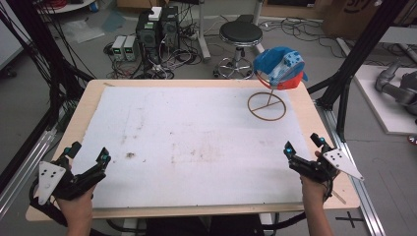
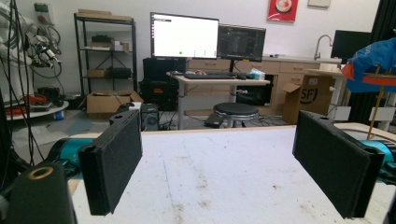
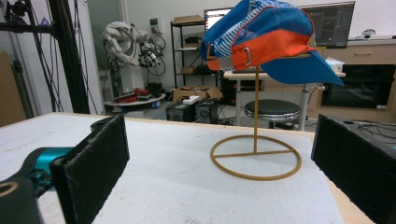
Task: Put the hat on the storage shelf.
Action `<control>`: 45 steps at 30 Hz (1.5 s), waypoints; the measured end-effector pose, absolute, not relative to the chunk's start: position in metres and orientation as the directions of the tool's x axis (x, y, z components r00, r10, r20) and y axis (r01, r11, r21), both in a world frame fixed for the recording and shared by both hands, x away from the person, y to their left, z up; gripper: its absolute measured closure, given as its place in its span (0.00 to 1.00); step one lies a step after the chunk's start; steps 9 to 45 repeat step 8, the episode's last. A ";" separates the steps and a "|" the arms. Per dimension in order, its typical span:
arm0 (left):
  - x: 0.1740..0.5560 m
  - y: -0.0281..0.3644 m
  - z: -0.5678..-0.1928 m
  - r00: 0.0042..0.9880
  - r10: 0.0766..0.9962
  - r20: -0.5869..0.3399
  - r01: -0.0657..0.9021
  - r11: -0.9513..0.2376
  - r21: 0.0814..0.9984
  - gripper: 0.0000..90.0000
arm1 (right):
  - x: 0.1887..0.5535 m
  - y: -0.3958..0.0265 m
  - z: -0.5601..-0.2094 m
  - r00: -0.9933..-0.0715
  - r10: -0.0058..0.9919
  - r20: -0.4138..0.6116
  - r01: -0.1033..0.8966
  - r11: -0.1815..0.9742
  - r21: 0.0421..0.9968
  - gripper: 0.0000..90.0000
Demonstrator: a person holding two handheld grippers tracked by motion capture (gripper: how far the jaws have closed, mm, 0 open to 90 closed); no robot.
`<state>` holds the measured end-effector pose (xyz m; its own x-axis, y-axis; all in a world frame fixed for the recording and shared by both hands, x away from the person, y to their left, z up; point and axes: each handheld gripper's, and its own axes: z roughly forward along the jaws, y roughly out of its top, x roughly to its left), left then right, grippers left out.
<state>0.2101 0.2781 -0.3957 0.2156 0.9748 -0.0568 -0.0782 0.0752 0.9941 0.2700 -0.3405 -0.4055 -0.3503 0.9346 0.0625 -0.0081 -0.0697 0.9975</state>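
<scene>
Blue-and-orange cap point(image 3: 266, 39) on a wire stand point(image 3: 255, 156) at the tabletop's far right corner. My right gripper point(image 1: 306, 149) and left gripper point(image 1: 90, 156) rest spread, empty, at the near edge. I should approach the cap's crown squarely, avoiding the stand's thin post.

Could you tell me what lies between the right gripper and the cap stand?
Nothing: between the right gripper and the stand there is bare white mat, as the high view and the right gripper view both show.
</scene>
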 end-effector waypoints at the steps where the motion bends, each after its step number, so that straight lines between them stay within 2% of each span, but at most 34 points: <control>1: 0.210 0.278 -0.396 0.217 0.974 -0.060 -0.080 0.079 0.994 0.18 | 0.270 -0.341 -0.405 -0.350 0.935 0.060 -0.011 -0.068 0.998 0.04; 45: 0.210 0.281 -0.396 0.220 0.974 -0.058 -0.090 0.080 0.993 0.18 | 0.273 -0.339 -0.407 -0.350 0.934 0.068 -0.016 -0.079 0.997 0.04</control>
